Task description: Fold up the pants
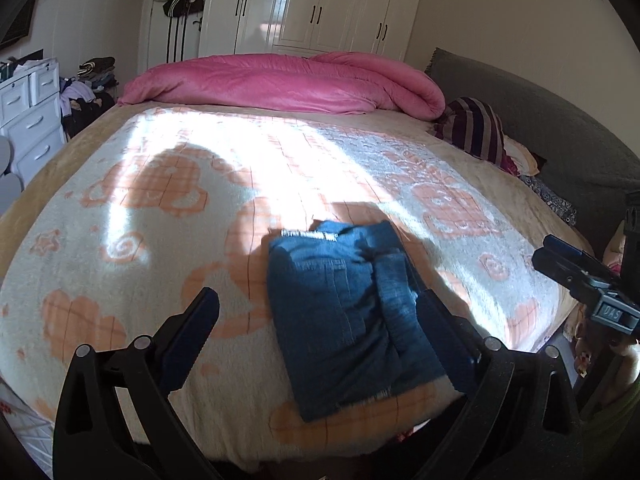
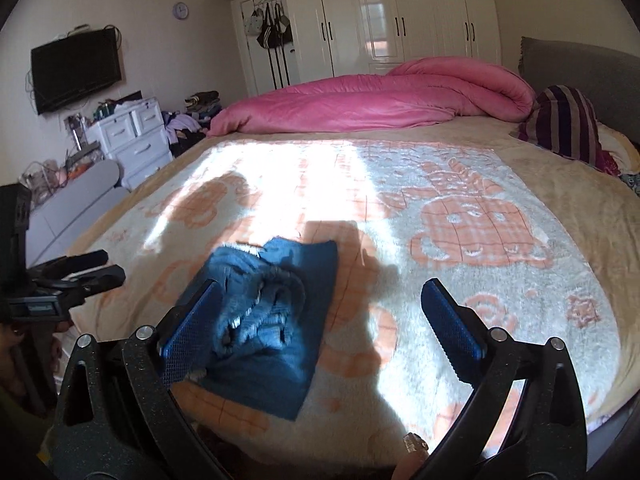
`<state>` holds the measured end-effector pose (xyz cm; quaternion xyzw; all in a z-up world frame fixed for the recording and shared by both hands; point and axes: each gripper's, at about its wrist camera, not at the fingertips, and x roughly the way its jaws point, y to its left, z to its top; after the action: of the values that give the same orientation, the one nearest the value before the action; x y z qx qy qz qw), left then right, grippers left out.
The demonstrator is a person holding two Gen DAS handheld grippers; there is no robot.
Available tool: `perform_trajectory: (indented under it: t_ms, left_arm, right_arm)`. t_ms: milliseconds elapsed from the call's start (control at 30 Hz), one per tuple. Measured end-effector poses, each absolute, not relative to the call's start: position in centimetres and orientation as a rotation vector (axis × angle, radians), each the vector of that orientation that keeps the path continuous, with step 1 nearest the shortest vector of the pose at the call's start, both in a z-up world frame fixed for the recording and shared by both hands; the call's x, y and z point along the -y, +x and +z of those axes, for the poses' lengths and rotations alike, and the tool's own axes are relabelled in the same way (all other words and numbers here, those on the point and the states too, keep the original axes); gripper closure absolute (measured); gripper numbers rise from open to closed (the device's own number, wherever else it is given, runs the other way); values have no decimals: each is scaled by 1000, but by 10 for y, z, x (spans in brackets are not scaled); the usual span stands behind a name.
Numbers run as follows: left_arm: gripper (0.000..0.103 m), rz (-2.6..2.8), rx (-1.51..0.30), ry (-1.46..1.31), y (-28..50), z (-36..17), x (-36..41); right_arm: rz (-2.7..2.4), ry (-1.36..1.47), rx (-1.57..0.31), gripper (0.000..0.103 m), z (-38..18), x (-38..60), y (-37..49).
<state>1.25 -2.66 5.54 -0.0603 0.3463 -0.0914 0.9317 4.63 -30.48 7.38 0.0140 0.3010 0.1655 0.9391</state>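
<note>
The blue denim pants lie folded into a compact rectangle on the cream and orange blanket, near the bed's front edge. My left gripper hangs above them, open, with the bundle showing between its fingers and nothing gripped. My right gripper is open too, lifted off the bed. The pants sit low and left in the right wrist view, partly behind its left finger. Each gripper appears at the edge of the other's view: the right gripper and the left gripper.
A rolled pink duvet lies across the far side of the bed. A striped pillow rests by the grey headboard. White drawers and a pile of clothes stand left of the bed, white wardrobes behind.
</note>
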Motion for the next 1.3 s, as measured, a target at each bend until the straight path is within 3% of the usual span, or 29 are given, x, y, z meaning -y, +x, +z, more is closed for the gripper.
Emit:
perform_trajectory:
  t_ms: [500, 1300]
  left_arm:
    - [4, -114, -805, -127, -32, -16, 32]
    - [4, -81, -823, -114, -31, -15, 36]
  right_arm:
    - [310, -51, -761, 9, 5, 278, 2]
    - [325, -42, -802, 9, -6, 279, 5]
